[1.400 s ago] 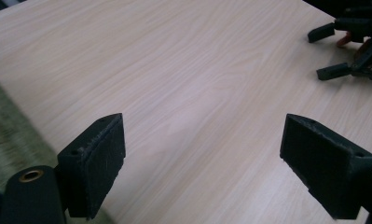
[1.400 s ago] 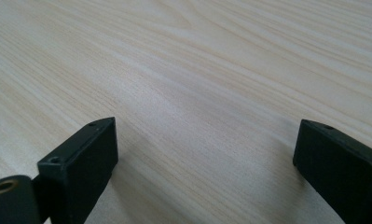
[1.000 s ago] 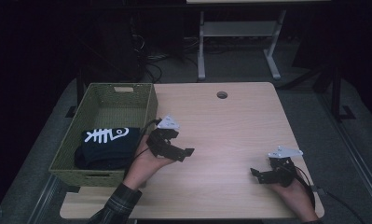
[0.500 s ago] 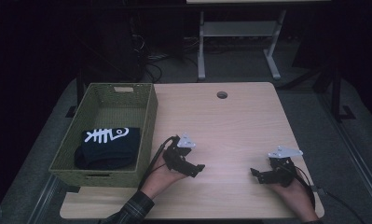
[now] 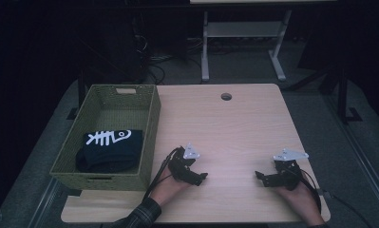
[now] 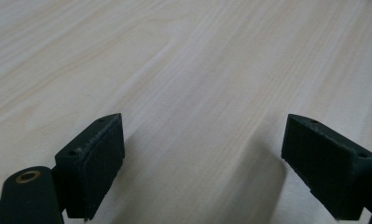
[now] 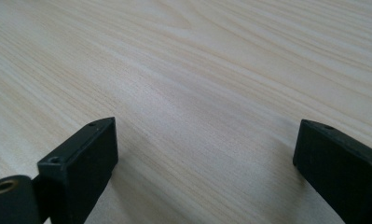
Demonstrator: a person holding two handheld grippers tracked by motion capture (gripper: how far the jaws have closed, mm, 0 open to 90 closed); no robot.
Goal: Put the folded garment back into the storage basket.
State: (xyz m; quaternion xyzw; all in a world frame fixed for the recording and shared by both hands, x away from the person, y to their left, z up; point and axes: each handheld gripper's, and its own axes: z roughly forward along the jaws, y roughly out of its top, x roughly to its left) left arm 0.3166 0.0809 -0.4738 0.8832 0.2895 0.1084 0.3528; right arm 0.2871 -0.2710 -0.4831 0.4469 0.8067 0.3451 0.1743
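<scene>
The wooden table (image 5: 234, 123) carries a green woven basket (image 5: 149, 142) at nine o'clock, with a folded black garment (image 5: 112, 151) lying inside. The left gripper (image 5: 202, 176) and right gripper (image 5: 258, 175) rest near six o'clock, jaws apart and empty. Packing looks finished; next likely calls only for resting.

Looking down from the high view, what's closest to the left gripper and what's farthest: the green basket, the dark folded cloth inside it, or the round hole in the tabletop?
From the left gripper:
1. Green basket, its near wall just to the gripper's left.
2. Dark folded cloth with the white fishbone print, lying inside the basket, farther left.
3. Round hole, near the table's far edge.
</scene>
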